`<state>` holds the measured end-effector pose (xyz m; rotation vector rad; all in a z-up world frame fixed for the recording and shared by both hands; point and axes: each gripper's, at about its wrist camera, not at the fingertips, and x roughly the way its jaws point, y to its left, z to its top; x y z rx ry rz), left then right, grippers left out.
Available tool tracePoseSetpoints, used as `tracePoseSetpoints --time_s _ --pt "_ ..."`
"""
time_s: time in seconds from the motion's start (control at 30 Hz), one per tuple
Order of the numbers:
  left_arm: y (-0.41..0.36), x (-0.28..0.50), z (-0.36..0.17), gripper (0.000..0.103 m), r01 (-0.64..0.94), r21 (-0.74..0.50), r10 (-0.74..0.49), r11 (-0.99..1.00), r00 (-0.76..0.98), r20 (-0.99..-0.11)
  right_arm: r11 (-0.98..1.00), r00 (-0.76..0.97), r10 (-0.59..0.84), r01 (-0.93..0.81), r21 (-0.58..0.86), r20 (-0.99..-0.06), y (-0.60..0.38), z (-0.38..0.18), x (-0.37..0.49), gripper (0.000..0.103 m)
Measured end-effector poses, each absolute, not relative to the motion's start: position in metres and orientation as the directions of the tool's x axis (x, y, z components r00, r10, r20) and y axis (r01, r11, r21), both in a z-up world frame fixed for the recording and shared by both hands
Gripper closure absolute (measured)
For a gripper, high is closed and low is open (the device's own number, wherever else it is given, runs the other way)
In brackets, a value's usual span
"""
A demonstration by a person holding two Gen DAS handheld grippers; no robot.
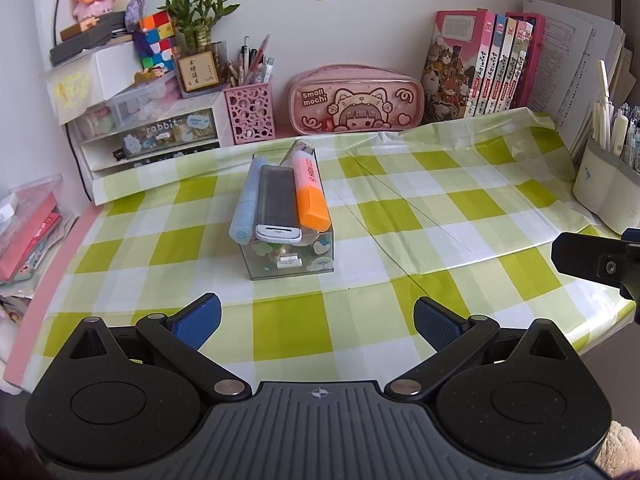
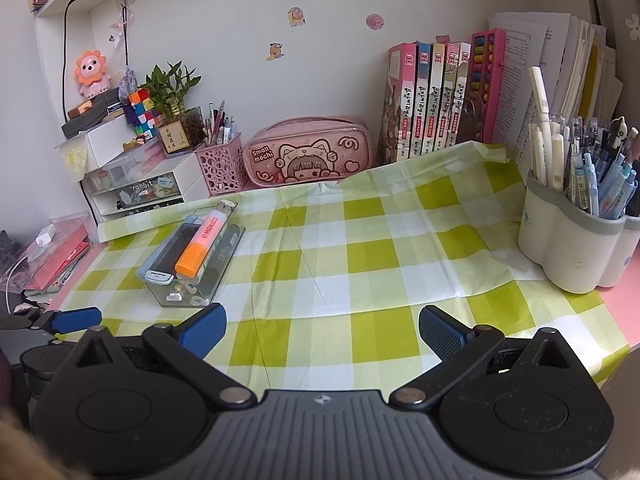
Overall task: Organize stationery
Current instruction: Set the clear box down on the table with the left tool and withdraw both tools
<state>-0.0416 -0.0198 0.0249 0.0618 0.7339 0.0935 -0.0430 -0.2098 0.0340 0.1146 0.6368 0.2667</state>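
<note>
A clear plastic box (image 1: pixel 291 258) stands on the green checked tablecloth. Across its top lie an orange highlighter (image 1: pixel 310 196), a grey-and-white flat case (image 1: pixel 277 204) and a pale blue marker (image 1: pixel 248 204). The box also shows in the right wrist view (image 2: pixel 188 292), with the orange highlighter (image 2: pixel 200 248) on top. My left gripper (image 1: pixel 316 326) is open and empty, a little in front of the box. My right gripper (image 2: pixel 322 334) is open and empty, to the right of the box; its finger shows at the right edge of the left wrist view (image 1: pixel 592 258).
A pink pencil case (image 1: pixel 356 100) and a pink pen cup (image 1: pixel 250 114) stand at the back wall. Drawer units (image 1: pixel 160 136) are at back left, books (image 1: pixel 484 68) at back right. A white pen holder (image 2: pixel 572 248) full of pens stands at the right.
</note>
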Motion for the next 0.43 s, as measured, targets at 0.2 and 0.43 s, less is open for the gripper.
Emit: tracePoseSetpoints --time_s 0.2,0.43 --pt "-0.0211 -0.0412 0.0250 0.005 -0.064 0.089 0.107 0.994 0.739 -0.665 0.960 0.771 0.278 -0.201 0.195 -0.573 -0.2134 0.0333 -0.0412 0.000" --pt "-0.0207 -0.0405 0.0249 0.005 -0.066 0.082 0.104 0.994 0.741 -0.664 0.959 0.766 0.280 -0.202 0.197 -0.578 -0.2130 0.0312 -0.0404 0.000"
